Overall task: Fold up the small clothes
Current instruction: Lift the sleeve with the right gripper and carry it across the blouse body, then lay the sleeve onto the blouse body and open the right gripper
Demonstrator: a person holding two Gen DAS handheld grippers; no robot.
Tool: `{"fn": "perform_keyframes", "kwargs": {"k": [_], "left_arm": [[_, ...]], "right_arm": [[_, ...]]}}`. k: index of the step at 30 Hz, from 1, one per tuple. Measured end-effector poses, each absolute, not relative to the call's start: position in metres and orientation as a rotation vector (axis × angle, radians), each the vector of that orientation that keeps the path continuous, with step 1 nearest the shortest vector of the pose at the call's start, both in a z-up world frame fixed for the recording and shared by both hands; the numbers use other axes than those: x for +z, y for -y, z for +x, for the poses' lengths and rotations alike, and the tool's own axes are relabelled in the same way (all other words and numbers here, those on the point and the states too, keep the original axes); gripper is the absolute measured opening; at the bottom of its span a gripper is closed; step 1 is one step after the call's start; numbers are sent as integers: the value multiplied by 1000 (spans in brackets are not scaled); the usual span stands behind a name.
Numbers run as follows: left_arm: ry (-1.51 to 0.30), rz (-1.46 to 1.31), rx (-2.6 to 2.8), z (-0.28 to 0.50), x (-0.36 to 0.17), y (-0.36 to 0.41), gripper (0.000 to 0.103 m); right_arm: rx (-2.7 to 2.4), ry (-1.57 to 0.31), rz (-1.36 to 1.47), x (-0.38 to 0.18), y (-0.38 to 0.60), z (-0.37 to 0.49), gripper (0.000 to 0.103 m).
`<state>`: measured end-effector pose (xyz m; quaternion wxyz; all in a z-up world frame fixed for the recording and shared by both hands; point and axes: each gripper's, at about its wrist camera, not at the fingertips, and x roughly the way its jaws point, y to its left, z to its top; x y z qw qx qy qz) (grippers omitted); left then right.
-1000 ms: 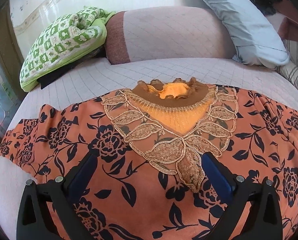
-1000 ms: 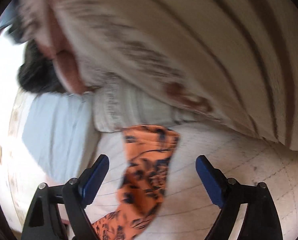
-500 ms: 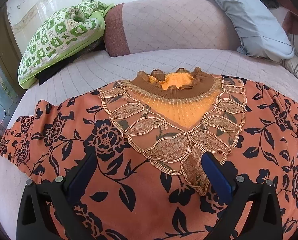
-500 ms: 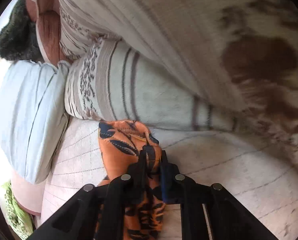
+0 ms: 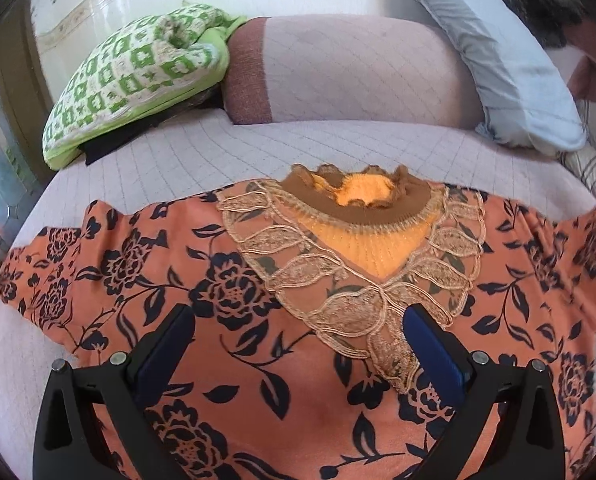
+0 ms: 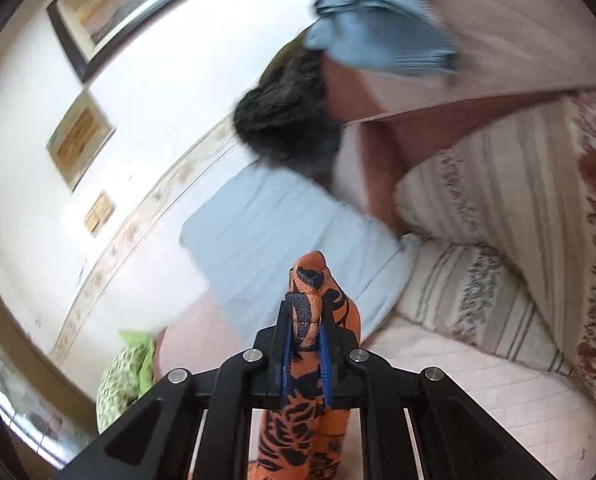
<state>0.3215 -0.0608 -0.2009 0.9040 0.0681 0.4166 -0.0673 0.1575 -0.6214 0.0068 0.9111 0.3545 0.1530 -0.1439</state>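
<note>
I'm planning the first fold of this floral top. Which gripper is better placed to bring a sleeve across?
Right. The right gripper is shut on the sleeve of the floral top, lifted off the bed. The left gripper hangs open over the chest, holding nothing.

floral top (image 5: 258, 360) spread on quilted bed (image 5: 218, 152).

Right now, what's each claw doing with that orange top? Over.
Left gripper open above the orange floral top. Right gripper shut on its sleeve, lifted. Pillows near, none blocking.
</note>
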Motion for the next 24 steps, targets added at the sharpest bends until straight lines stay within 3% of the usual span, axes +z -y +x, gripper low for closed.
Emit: {"fn": "perform_keyframes", "kwargs": {"k": [8,13,17,20,24], "left_arm": [[-807,53,-32,335,-173,6,103],[-780,-13,135,348,-161,-65,103],[-777,-49,295,351,-160,-128,103],[-801,-126,363,350,-163,-171,103],[-822,-235,411,342,-169,-213,103]], "right_arm": [[-29,-379,816,58,528,220,12],[161,-500,688,61,385,283,12],[269,-620,653,18,284,324,12],[280,-771,601,-49,199,355,17],[410,-1043,554,-149,118,397,34]]}}
